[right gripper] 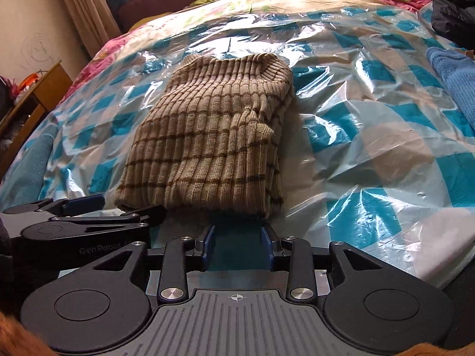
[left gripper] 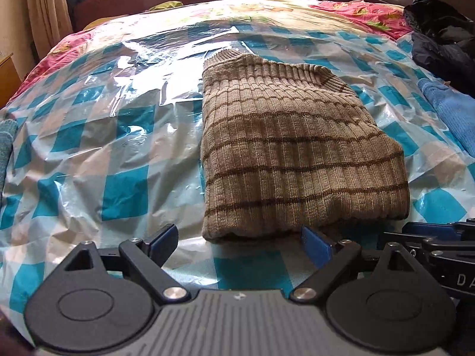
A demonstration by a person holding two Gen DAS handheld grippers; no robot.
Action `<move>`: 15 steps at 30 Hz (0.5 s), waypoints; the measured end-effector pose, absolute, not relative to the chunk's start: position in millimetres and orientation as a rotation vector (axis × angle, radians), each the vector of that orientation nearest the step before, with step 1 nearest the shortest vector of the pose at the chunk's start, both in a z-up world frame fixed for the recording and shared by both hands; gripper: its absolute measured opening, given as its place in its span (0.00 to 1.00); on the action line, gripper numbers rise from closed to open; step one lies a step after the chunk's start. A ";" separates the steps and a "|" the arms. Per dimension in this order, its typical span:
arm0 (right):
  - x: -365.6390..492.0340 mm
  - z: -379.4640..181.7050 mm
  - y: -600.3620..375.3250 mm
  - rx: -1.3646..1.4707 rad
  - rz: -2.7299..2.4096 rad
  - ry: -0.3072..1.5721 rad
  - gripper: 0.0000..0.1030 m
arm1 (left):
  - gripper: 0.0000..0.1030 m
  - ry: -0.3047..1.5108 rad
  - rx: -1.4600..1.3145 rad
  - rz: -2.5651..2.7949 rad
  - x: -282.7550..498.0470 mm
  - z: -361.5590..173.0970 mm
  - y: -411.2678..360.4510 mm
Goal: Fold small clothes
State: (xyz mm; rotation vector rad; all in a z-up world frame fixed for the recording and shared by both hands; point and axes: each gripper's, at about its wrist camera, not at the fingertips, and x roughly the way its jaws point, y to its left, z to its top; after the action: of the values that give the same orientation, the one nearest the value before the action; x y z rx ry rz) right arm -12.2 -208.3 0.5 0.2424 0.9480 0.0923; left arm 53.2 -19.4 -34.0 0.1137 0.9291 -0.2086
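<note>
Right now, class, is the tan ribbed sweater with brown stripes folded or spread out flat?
Folded. The tan ribbed sweater with brown stripes lies as a compact rectangle, layers stacked at its right edge, sleeves tucked away.

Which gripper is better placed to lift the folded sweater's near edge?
Probably left: the left gripper stands open, one of its fingers at the sweater's near edge. The right gripper sits just short.

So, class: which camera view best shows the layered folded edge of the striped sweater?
The right wrist view: the striped sweater shows its stacked layers along its right side, with a tucked flap. The left wrist view shows the sweater larger, but mainly its flat top and ribbed collar.
</note>
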 end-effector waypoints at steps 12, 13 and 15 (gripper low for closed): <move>-6.9 -6.4 -203.4 0.204 0.047 0.921 0.44 | 0.92 0.959 0.102 -0.178 46.5 -41.3 -18.1; -6.9 -7.5 -202.8 0.197 0.044 0.924 0.44 | 0.92 0.959 0.097 -0.174 46.5 -41.3 -17.2; -7.5 -9.7 -201.5 0.185 0.040 0.928 0.45 | 0.92 0.959 0.091 -0.165 47.5 -41.3 -15.8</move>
State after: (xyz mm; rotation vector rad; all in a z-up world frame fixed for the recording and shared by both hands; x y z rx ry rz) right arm -7.5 -201.5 -9.7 0.1847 0.9281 0.0403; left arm 47.5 -15.8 -41.3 0.0908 0.9588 -0.1647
